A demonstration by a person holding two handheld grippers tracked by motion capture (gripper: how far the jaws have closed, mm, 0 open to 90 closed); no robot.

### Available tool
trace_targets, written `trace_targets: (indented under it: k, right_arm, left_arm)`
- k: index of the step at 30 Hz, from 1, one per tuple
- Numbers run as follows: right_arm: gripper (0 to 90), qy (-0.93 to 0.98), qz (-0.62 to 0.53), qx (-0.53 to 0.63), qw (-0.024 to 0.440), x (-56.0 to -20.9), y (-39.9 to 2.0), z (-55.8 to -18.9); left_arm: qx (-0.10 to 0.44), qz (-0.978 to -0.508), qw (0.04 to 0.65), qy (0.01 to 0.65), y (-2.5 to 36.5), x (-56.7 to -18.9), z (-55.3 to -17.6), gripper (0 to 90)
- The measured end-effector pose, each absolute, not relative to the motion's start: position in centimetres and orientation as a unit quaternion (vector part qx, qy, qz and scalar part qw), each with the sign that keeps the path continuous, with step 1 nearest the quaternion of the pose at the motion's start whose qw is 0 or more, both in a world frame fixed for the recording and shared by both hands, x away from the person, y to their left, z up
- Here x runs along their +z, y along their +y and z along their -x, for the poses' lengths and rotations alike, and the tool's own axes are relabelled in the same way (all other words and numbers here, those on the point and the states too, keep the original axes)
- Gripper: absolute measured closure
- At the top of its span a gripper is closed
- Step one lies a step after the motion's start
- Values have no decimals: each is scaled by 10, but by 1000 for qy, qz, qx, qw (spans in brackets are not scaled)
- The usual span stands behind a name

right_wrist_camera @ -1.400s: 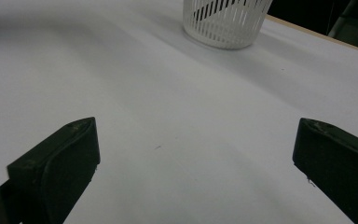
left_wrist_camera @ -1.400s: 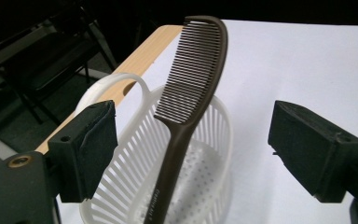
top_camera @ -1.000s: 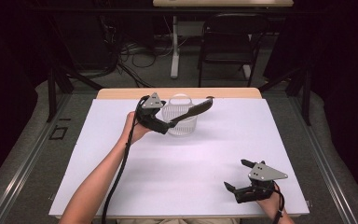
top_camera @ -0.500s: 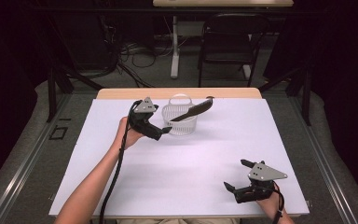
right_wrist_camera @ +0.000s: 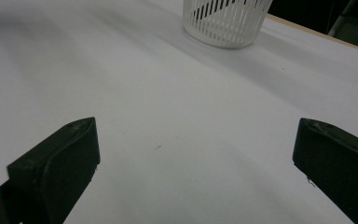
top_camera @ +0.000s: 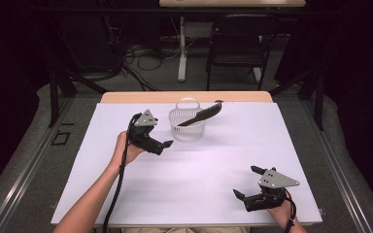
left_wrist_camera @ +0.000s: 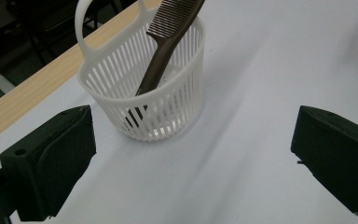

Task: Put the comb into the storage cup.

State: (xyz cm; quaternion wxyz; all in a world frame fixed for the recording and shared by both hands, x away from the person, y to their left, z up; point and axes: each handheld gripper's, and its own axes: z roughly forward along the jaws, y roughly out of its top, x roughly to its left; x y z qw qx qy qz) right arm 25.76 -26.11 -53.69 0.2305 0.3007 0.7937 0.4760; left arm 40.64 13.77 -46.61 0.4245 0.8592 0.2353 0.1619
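Since the earlier pictures the left gripper point(top_camera: 167, 144) has drawn back from the basket point(top_camera: 187, 127) toward the person and to the left, and its jaws have just been opening; nothing lies between them now.

Nearest the person, at the right front of the white table point(top_camera: 213, 179), the right gripper point(top_camera: 246, 182) rests low over the sheet in the same spot, its jaws spread wide with only bare table between them. Farther in, the left gripper sits in the hand point(top_camera: 126, 148) just left of the basket, jaws spread apart, pointing toward it without touching.

Beyond that, the white slatted basket point(left_wrist_camera: 144, 88) stands upright near the far edge of the table. A dark brown comb point(left_wrist_camera: 168, 37) stands in it, handle end down inside, leaning so its toothed end sticks out over the rim to the right in the high view.
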Motion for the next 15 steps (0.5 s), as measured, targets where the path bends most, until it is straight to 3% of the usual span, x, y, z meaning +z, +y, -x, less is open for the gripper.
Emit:
trace_targets:
  k: [15]
  right_arm:
    - [2, 794, -301, 474, 231, -537, -261, -258]
  left_arm:
    - [151, -863, 404, 263, 151, -486, -388, 2]
